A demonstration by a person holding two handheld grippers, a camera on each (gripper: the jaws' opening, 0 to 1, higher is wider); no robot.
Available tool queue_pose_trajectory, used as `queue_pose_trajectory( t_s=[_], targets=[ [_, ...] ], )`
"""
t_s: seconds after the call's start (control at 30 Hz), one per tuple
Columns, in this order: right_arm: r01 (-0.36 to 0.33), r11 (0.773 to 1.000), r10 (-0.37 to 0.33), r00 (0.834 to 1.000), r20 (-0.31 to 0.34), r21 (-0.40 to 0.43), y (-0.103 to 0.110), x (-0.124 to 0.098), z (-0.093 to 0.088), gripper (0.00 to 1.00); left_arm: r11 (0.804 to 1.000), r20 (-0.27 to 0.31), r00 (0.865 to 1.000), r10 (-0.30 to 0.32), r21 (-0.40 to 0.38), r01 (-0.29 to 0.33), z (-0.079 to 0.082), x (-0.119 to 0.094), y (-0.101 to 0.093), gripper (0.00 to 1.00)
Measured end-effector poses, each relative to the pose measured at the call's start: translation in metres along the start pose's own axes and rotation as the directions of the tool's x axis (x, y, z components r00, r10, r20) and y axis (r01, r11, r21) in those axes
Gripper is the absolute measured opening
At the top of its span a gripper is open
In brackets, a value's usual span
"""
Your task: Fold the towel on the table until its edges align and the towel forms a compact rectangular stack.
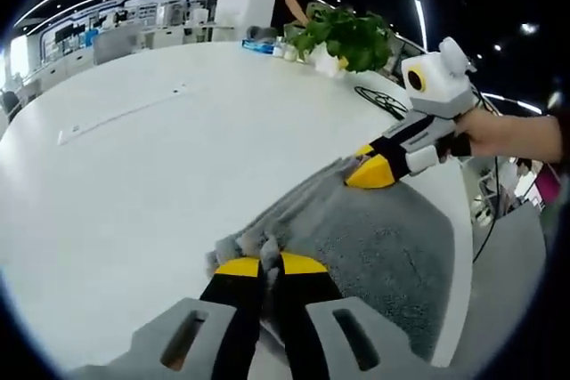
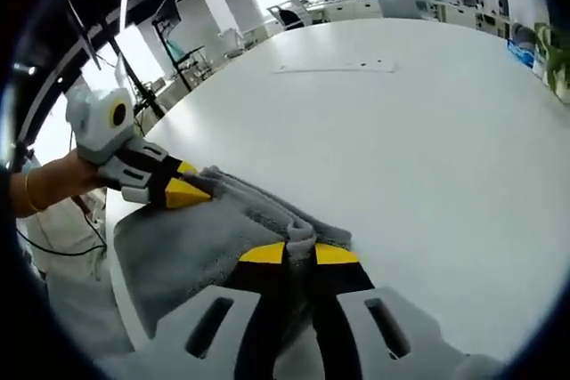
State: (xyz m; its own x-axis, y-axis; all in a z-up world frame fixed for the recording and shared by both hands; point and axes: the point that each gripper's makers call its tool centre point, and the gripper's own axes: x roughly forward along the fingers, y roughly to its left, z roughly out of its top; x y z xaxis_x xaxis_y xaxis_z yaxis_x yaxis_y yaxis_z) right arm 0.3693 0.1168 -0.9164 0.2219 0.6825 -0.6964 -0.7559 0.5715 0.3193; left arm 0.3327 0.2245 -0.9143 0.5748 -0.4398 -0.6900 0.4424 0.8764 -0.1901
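Towel [image 1: 374, 238] grey, soft, limp terry; lies at table [image 1: 160, 175] near edge, far hem bunched in ridge
Left gripper [image 1: 270, 266] clenched on one towel corner; right gripper [image 2: 298, 254] clenched on other corner of same hem
Judgement: light, drapes and sags, not slippery, not fragile; best held at corners, both lifted level so edges meet
Containers: plant [image 1: 349, 37] at table far side, pot hidden; contents cannot tell

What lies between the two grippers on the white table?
The bunched folded edge of the grey terry towel spans from left gripper to right gripper, seen in the left gripper view.
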Motion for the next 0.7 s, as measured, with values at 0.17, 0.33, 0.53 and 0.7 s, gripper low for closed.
queue_pose_trajectory(
  t_s=[0.17, 0.33, 0.53, 0.7],
  targets=[
    [0.004, 1.0, -0.004, 1.0, 0.015, 0.02, 0.0, 0.0, 0.0, 0.07, 1.0, 0.007, 1.0, -0.009, -0.017, 0.009, 0.0, -0.001, 0.0, 0.06],
    [0.021, 1.0, -0.022, 0.999, 0.028, 0.012, 0.002, -0.001, 0.001, 0.07, 1.0, 0.01, 1.0, -0.004, -0.011, 0.004, 0.0, -0.001, -0.001, 0.06],
    [0.044, 0.998, -0.046, 0.998, 0.035, 0.05, -0.003, -0.011, 0.006, 0.12, 0.994, 0.022, 0.999, 0.046, 0.094, -0.048, 0.007, -0.005, -0.002, 0.08],
    [0.08, 0.995, -0.083, 0.995, 0.056, 0.061, -0.012, -0.021, 0.009, 0.22, 0.992, 0.137, 0.985, 0.106, -0.079, -0.096, 0.009, -0.024, 0.015, 0.19]
  ],
)
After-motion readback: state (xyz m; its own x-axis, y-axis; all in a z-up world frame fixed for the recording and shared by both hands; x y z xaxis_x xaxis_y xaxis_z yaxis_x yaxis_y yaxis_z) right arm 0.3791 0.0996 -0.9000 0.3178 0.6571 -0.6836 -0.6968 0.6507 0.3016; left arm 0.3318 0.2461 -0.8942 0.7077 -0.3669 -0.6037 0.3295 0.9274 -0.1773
